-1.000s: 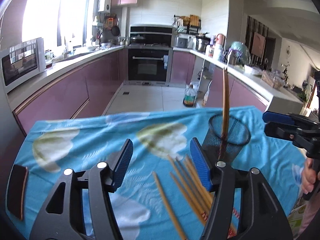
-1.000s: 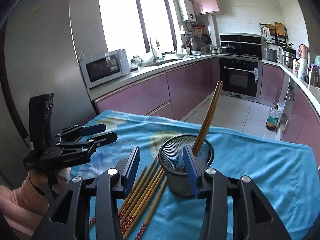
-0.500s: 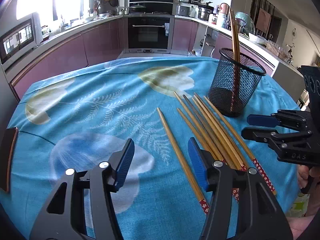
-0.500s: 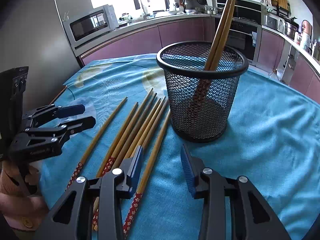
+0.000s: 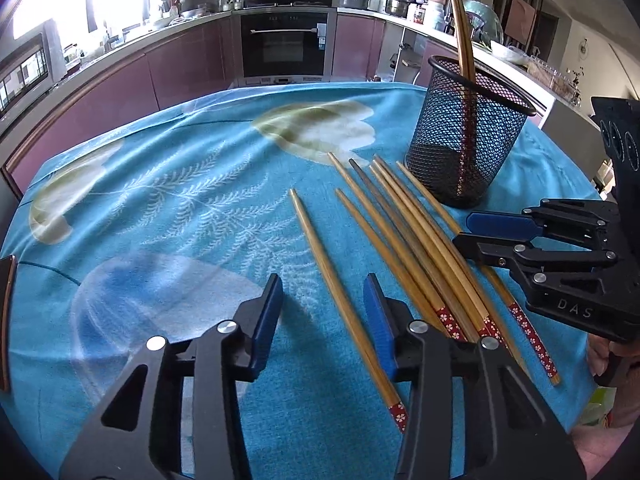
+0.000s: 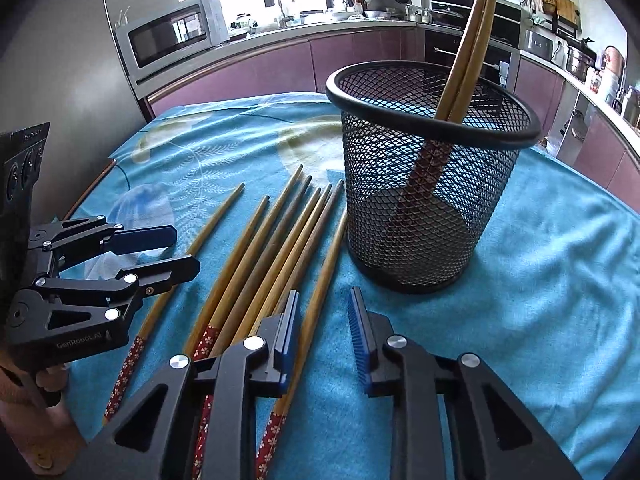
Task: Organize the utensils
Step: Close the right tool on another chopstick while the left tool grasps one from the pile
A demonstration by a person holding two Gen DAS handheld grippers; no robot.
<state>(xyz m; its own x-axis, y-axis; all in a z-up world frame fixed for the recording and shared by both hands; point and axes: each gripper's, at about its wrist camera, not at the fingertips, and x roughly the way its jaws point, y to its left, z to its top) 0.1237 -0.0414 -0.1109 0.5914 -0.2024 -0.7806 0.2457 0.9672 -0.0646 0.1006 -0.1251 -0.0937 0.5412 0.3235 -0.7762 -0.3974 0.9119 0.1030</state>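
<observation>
Several wooden chopsticks with red flowered ends [image 5: 404,240] lie side by side on the blue cloth; they also show in the right wrist view [image 6: 272,248]. A black mesh holder [image 5: 466,136] [image 6: 424,184] stands upright beside them with two chopsticks [image 6: 466,40] leaning inside. My left gripper [image 5: 323,312] is open, low over the cloth, straddling the leftmost single chopstick [image 5: 340,296]. My right gripper [image 6: 323,332] is open, low over the rightmost chopstick [image 6: 316,300], just in front of the holder.
The table is covered by a blue leaf-patterned cloth [image 5: 168,200]. Each gripper shows in the other's view, the right one [image 5: 560,256] and the left one [image 6: 92,280]. Purple kitchen counters, an oven and a microwave [image 6: 172,40] stand behind.
Both grippers have dropped from high above the table to just over the chopsticks, pitching down and moving closer. Both stayed open.
</observation>
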